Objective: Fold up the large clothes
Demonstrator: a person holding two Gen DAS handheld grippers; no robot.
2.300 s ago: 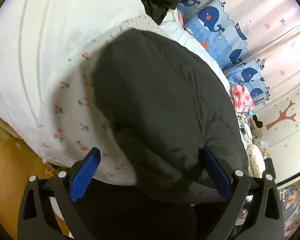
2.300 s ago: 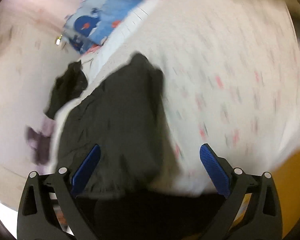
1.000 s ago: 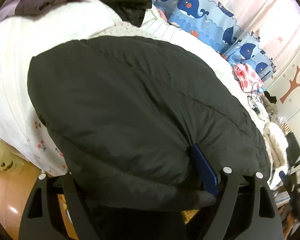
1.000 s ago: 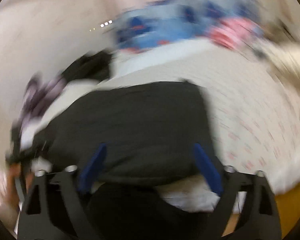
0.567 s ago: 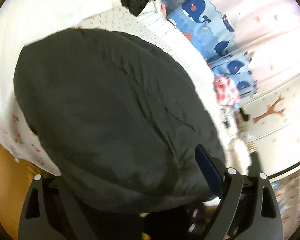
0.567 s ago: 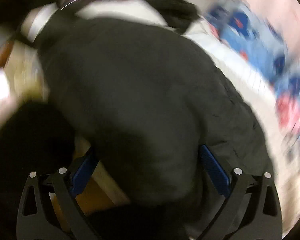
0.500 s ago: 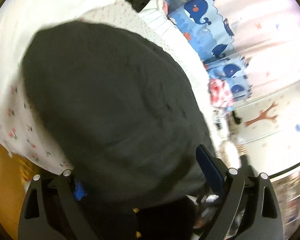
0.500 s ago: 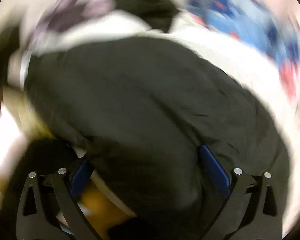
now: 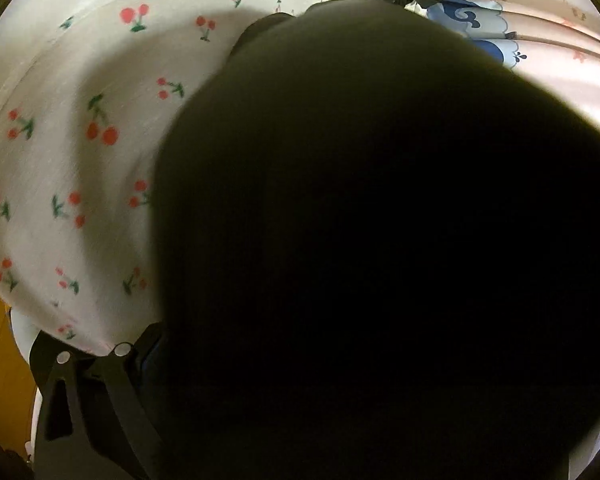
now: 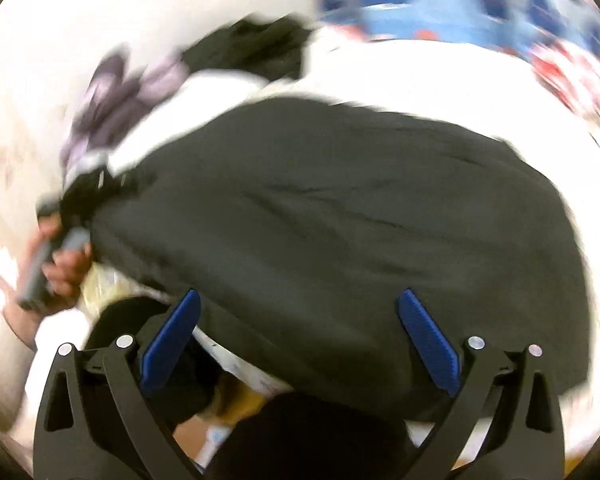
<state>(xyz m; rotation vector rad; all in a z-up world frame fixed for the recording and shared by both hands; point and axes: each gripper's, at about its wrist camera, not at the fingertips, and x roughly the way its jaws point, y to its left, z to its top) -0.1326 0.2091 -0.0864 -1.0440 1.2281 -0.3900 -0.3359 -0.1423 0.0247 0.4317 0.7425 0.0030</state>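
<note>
Left hand-held gripper (image 9: 236, 364) is letting go — its jaws are opening, where a second ago one blue pad was buried in the padding, and the black quilted puffer jacket (image 9: 380, 240) now fills nearly the whole left wrist view, much closer than before, so whether the pads still touch cloth cannot be told. Only the left finger shows, at the jacket's edge over the white cherry-print bedsheet (image 9: 80, 128). Right hand-held gripper (image 10: 300, 340) stands wide apart with nothing pinched between its blue pads (image 10: 172, 336), the jacket's near hem beneath them. From the right wrist the jacket (image 10: 340, 220) lies spread on the bed, the person's left hand (image 10: 64, 268) at its far corner — likely a fold just laid down, next fold to come
</note>
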